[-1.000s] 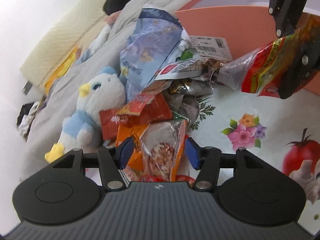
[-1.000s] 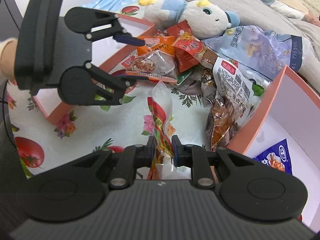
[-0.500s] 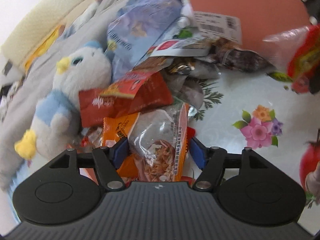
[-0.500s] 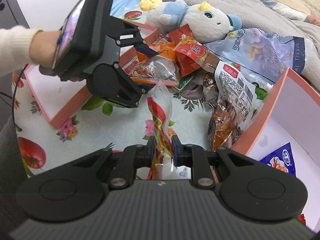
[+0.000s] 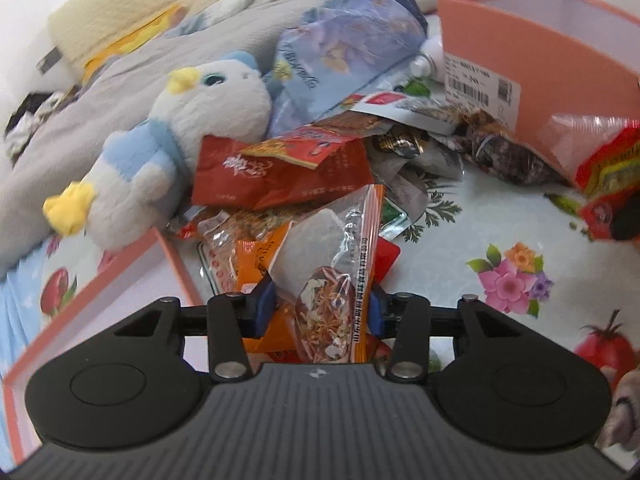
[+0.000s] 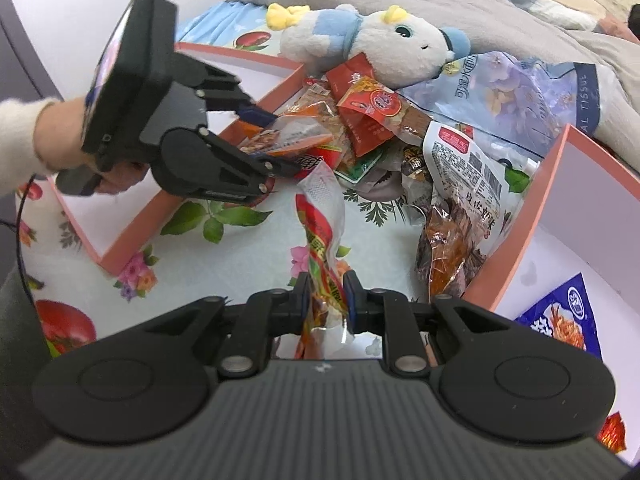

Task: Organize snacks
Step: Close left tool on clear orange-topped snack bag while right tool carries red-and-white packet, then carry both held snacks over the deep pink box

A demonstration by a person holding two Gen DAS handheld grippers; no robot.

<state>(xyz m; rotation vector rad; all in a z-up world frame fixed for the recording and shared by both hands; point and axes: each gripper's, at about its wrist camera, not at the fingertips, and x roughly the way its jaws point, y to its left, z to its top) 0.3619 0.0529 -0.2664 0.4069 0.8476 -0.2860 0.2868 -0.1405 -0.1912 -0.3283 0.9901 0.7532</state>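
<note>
A heap of snack packets (image 5: 288,168) lies on the flowered tablecloth between two pink boxes. My left gripper (image 5: 319,306) is low over the near edge of the heap. Its jaws are closing, and the blue pads touch both sides of a clear snack packet with an orange edge (image 5: 340,248). From the right wrist view, the left gripper (image 6: 280,140) and the hand holding it reach in from the left. My right gripper (image 6: 326,296) is shut on a red-and-clear snack bag (image 6: 320,216), which hangs above the cloth and also shows in the left view as the red bag (image 5: 604,164).
A plush penguin (image 5: 180,128) leans on the heap, with a blue tissue pack (image 5: 344,52) behind it. A shallow pink box (image 6: 120,240) lies at the left. A taller pink box (image 6: 520,220) at the right holds a blue snack bag (image 6: 560,312). A grey blanket lies beyond.
My left gripper has moved in over the heap, rolled, and narrowed its jaws onto the clear packet. The right gripper has stayed still with the red bag.
</note>
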